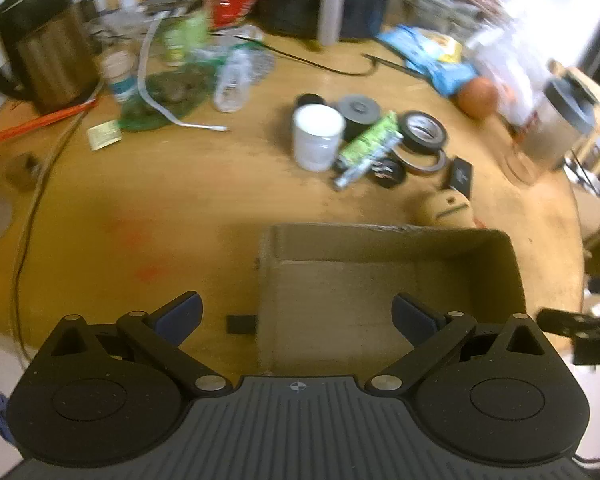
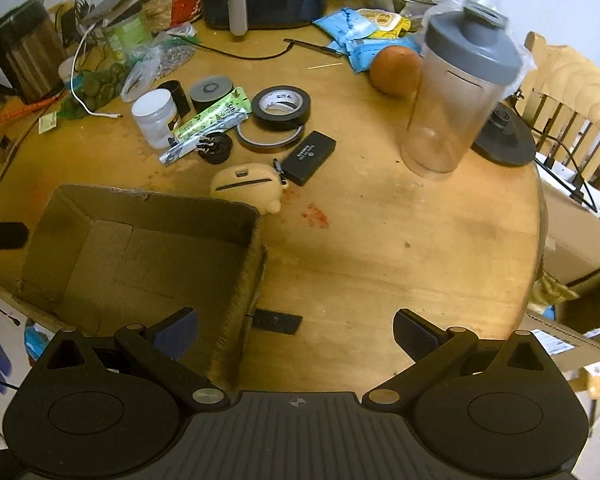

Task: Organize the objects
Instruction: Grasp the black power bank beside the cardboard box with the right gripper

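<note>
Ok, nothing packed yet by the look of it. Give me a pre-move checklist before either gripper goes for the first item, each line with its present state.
1. Left gripper jaws wide, nothing between them: ok.
2. Right gripper jaws wide, nothing between them: ok.
3. Brown cardboard box open-topped, nothing visible inside: ok.
4. Cluster beyond the box in view: white plastic jar, black tape roll, flat black rectangular case, beige pouch: ok.
5. Jar free to lift alone: not ok, green-and-silver snack packet lies against it.
6. Small flat black object beside the box wall, what it is: cannot tell.
</note>
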`<state>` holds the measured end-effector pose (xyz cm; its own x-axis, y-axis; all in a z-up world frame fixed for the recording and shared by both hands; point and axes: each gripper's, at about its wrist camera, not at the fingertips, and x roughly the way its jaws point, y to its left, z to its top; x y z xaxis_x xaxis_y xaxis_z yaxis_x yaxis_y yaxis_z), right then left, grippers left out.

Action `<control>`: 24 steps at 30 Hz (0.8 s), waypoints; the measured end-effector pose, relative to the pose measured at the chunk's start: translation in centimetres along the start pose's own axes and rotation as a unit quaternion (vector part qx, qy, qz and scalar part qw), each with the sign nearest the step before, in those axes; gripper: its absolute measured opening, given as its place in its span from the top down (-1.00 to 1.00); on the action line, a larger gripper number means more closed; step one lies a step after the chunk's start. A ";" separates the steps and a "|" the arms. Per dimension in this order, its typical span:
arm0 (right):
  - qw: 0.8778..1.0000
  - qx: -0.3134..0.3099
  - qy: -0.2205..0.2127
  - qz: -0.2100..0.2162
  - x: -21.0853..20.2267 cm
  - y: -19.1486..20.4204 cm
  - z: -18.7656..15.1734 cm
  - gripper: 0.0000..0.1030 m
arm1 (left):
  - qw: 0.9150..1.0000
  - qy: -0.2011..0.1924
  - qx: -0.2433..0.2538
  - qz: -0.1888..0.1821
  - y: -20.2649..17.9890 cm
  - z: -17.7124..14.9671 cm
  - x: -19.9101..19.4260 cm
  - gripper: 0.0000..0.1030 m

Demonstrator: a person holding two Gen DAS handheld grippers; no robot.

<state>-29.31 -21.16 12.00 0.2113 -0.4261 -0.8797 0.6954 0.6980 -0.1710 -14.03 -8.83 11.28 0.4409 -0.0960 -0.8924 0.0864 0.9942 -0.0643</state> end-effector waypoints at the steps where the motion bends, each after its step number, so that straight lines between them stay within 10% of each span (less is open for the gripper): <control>1: 1.000 0.000 0.003 -0.002 0.2 0.5 0.2 -1.00 | 1.000 0.004 0.006 -0.005 -0.2 0.1 0.2 -1.00; 24: 0.999 -0.004 0.012 -0.033 0.1 6.8 6.8 -1.00 | 0.997 0.013 0.064 -0.044 0.9 6.2 1.2 -0.99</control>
<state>-19.82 -20.40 13.74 0.1497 -0.4576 -0.8765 0.7012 0.6741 -0.2321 -7.90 -8.32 12.90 0.4026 -0.1795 -0.8976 0.2383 0.9673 -0.0866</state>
